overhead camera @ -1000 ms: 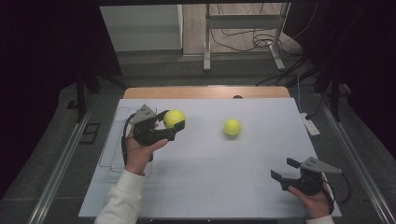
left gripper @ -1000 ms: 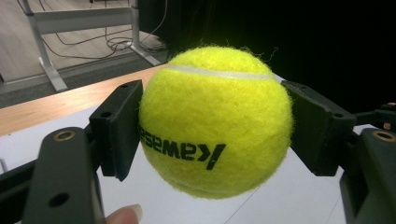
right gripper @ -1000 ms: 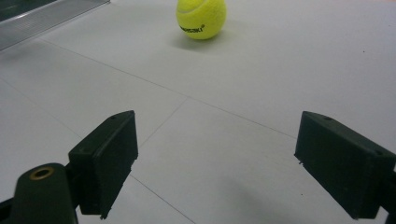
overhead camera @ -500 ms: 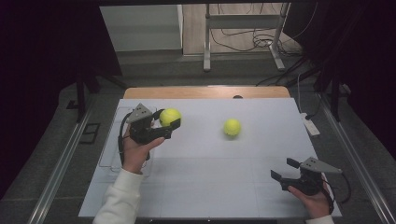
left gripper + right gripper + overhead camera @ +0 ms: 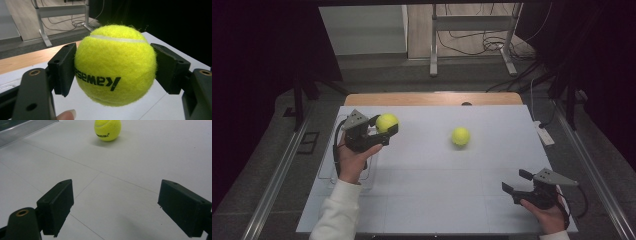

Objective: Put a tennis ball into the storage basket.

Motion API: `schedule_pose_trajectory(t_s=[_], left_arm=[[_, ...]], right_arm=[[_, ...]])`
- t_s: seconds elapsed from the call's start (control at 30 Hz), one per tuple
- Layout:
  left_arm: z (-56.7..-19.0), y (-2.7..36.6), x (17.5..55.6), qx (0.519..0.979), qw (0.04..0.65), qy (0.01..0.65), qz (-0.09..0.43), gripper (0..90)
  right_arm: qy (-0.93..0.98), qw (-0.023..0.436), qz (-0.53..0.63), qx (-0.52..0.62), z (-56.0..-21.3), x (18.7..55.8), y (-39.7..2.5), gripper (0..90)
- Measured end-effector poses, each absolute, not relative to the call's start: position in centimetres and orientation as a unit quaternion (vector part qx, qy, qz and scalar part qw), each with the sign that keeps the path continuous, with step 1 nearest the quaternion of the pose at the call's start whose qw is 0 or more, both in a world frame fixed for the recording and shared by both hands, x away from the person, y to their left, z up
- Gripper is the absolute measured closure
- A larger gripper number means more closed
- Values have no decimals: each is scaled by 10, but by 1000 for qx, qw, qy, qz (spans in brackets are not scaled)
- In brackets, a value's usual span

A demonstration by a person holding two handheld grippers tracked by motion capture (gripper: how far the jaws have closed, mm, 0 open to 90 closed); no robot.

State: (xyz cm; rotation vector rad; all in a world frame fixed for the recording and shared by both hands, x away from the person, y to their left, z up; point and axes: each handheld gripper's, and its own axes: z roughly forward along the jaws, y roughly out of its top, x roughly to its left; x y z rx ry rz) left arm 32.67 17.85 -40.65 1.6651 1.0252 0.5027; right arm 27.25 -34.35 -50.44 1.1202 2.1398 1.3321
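Right gripper (image 5: 515,182): near corner of the white table (image 5: 447,200), low over the sheet, my hand (image 5: 548,214) wrapped round the back of it. Jaws spread wide, nothing between them, only bare tabletop showing through the gap in the right gripper view (image 5: 113,207).

Right pads (image 5: 58,205): black, flat-faced, well apart, clear of any ball.

Left gripper (image 5: 384,131): further up on my left side, lifted above the table, jaws tipped toward the far edge. My left hand (image 5: 353,161) grips it from below; a white sleeve (image 5: 334,212) trails back to the near edge.

Held ball (image 5: 115,64): yellow-green tennis ball, pinched squarely between my left jaws, one pad on each flank. White seam runs across the top, black lettering reads upside down on the front. In the high view it sits at the gripper's tip (image 5: 386,122), off the surface.

Clear tray (image 5: 328,175): see-through outline lying flat on the table under and just behind my left hand.

Loose ball (image 5: 460,136): second yellow tennis ball, resting on the table past the middle, well apart from both grippers. Straight ahead of my right jaws in the right gripper view (image 5: 107,129), small shadow beneath it.

Far edge: strip of wooden tabletop (image 5: 432,98) beyond the white sheet, then a metal frame (image 5: 472,22) and cables (image 5: 472,47) on the floor.
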Motion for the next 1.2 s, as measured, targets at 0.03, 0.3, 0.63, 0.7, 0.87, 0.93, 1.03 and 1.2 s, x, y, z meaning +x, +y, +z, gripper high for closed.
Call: schedule_pose_trajectory(t_s=[0.03,0.3,0.63,0.7,0.87,0.93,1.03,1.2], left_arm=[[-407,180,327,698,531,432,214,264],[-408,187,329,692,529,440,216,264],[-410,197,332,687,525,451,223,264],[-410,198,332,686,525,452,223,264],[-411,202,334,684,519,458,230,264],[-412,205,335,682,517,463,232,264],[-413,208,335,680,516,466,233,264],[-415,213,337,678,511,473,236,264]], right_arm=[[761,191,474,399,-504,272,-344,136],[762,191,474,399,-504,273,-343,136],[762,191,474,398,-504,272,-343,136],[762,190,474,398,-504,272,-343,136],[762,190,474,398,-504,273,-343,136],[762,191,473,398,-504,273,-343,136],[762,191,474,398,-504,273,-343,135],[762,191,474,398,-504,273,-343,136]])
